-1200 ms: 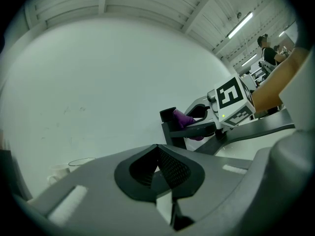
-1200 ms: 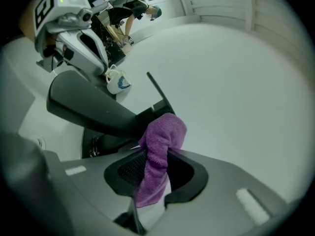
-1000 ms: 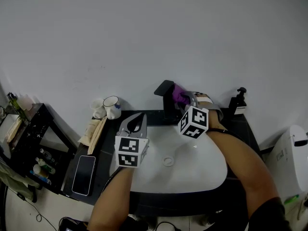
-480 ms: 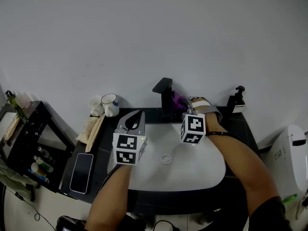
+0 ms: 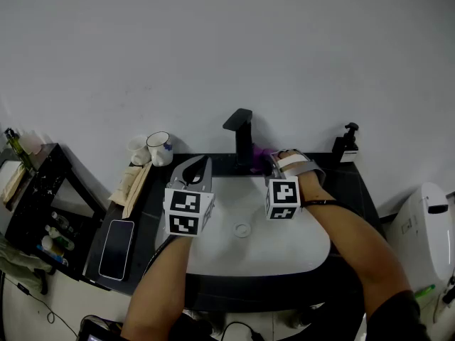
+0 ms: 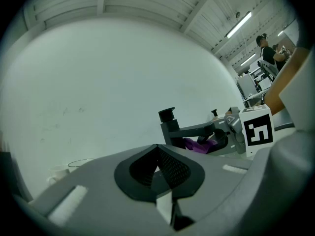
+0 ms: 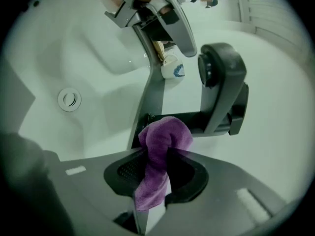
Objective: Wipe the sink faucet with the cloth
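Observation:
The black faucet stands behind the white sink. My right gripper is shut on a purple cloth, which lies against the lower right side of the faucet. In the right gripper view the cloth bulges out of the jaws right at the faucet base. My left gripper hovers over the sink's back left rim, shut and empty. The left gripper view shows the faucet, the cloth and the right gripper beyond its jaws.
A phone and wooden utensils lie on the black counter at left, with mugs behind them. A soap dispenser stands at the back right. A black shelf is at far left. The drain sits mid-basin.
My right gripper has carried the cloth down from the faucet's top to its base on the right side. The left gripper has barely moved.

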The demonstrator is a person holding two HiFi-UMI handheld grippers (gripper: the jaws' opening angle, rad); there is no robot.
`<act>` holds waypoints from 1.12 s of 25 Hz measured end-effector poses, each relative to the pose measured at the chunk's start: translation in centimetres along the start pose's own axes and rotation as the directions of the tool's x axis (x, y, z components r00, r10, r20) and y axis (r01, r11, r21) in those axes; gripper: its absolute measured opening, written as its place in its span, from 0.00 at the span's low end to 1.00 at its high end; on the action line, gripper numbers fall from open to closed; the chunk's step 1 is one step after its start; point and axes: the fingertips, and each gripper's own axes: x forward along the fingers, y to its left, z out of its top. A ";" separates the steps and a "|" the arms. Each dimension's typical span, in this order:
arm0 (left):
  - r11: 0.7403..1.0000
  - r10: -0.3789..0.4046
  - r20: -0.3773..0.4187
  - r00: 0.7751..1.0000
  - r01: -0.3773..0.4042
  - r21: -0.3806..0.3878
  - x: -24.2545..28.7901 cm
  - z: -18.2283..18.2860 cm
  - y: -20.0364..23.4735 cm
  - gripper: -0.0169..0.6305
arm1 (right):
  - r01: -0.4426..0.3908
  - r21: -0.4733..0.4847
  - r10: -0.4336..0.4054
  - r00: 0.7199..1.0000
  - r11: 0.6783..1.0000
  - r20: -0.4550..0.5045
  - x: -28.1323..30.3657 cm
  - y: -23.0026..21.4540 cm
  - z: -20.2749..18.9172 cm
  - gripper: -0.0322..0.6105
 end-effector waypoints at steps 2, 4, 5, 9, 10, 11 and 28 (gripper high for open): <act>1.000 0.000 0.001 1.000 0.000 0.001 0.0 0.1 0.0 0.05 | -0.002 -0.017 0.002 1.000 1.000 -0.002 -0.7 0.4 0.1 0.21; 1.000 0.000 0.003 1.000 0.000 0.002 0.0 0.1 0.0 0.05 | -0.001 -0.031 0.001 1.000 1.000 0.002 -1.6 0.8 0.4 0.21; 1.000 0.001 0.004 1.000 -0.001 0.001 -0.1 0.2 0.1 0.05 | 0.001 -0.037 -0.001 1.000 0.999 0.008 -2.1 1.0 0.5 0.21; 1.000 0.022 0.009 1.000 -0.022 -0.016 -0.3 0.3 0.8 0.05 | -0.016 0.033 0.014 0.998 0.999 0.054 -4.8 1.6 1.9 0.21; 0.999 0.032 0.011 0.999 -0.031 -0.024 -0.3 0.3 1.1 0.05 | -0.033 0.104 0.025 0.997 0.994 0.074 -5.4 1.6 2.4 0.21; 0.999 0.044 0.014 0.999 -0.043 -0.033 -0.5 0.4 1.5 0.05 | -0.058 0.195 0.039 0.994 0.979 0.098 -5.9 1.7 3.0 0.21; 0.930 0.299 0.141 0.944 -0.255 -0.265 -5.2 3.5 11.4 0.05 | -0.247 0.941 -0.278 0.944 -0.233 0.179 -3.8 -3.8 10.6 0.21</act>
